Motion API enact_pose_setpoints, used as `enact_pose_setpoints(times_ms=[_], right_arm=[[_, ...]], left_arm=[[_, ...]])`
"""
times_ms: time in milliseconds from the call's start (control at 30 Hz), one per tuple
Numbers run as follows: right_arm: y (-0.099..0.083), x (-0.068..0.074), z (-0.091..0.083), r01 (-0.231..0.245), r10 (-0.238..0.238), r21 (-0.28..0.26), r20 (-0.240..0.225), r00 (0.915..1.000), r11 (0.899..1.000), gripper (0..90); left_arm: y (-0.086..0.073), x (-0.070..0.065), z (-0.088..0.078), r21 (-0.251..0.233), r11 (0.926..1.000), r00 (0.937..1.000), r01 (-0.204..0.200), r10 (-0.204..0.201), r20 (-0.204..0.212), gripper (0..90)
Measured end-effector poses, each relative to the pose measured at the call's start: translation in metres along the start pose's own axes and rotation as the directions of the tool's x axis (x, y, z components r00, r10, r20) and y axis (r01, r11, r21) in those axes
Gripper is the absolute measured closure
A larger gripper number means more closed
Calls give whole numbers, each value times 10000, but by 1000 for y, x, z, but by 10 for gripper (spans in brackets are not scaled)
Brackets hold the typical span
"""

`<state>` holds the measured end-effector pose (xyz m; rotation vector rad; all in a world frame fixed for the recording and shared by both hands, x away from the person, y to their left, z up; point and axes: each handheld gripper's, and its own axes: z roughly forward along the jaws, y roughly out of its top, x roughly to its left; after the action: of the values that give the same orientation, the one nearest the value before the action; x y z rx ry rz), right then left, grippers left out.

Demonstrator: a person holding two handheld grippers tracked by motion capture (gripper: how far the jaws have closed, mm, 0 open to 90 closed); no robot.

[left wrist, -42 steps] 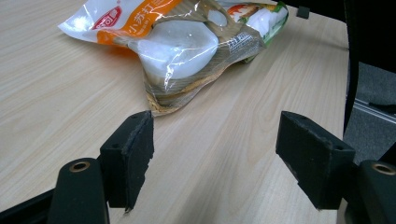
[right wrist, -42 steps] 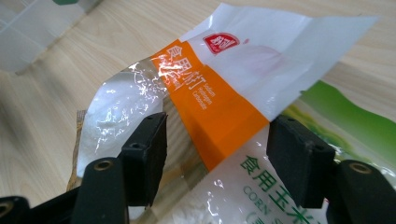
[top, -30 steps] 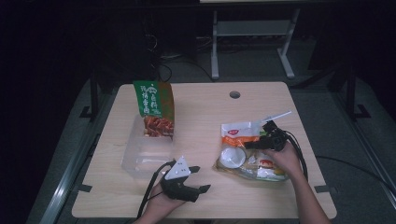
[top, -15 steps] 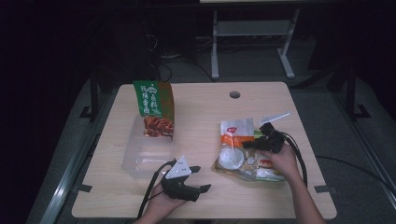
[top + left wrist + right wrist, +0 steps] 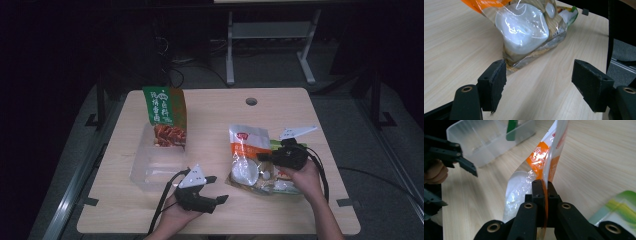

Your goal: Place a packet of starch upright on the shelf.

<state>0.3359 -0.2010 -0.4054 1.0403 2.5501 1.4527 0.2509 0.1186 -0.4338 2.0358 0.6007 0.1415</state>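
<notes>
Now the left claw (image 5: 215, 188) rests wide open on the surface (image 5: 215, 115), holding nothing. Just ahead of it lies the orange snack bag (image 5: 247, 152). On the far side of the bag, the right claw (image 5: 544, 187) has just snapped tight on the bag's edge.

In the right gripper view, the black fingers (image 5: 537, 192) hide the pinched edge of the clear orange-printed plastic snack bag (image 5: 541, 160), and the top edge cuts off its upper part. The green and yellow packet (image 5: 621, 207) runs off the right edge. In the high view, print on the green standing pouch (image 5: 165, 107) is too small to read.
</notes>
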Motion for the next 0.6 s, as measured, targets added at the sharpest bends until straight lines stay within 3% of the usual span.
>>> enact_pose_setpoints(times_ms=[233, 467, 600], right_arm=[[-1, 10, -3, 643, -646, -268, -119, 9978, 9976, 897], [-6, 14, -6, 821, -833, -486, -246, 9962, 9954, 897], [-6, 21, -8, 1199, -1209, -476, -175, 9925, 9916, 897]], left_arm=[[8, 6, 7, 112, 9999, 9997, 80, -78, -210, 293], [13, 15, 20, 154, 9994, 9991, 310, -305, -293, 315], [18, 22, 30, 90, 9975, 9974, 701, -699, -201, 353]])
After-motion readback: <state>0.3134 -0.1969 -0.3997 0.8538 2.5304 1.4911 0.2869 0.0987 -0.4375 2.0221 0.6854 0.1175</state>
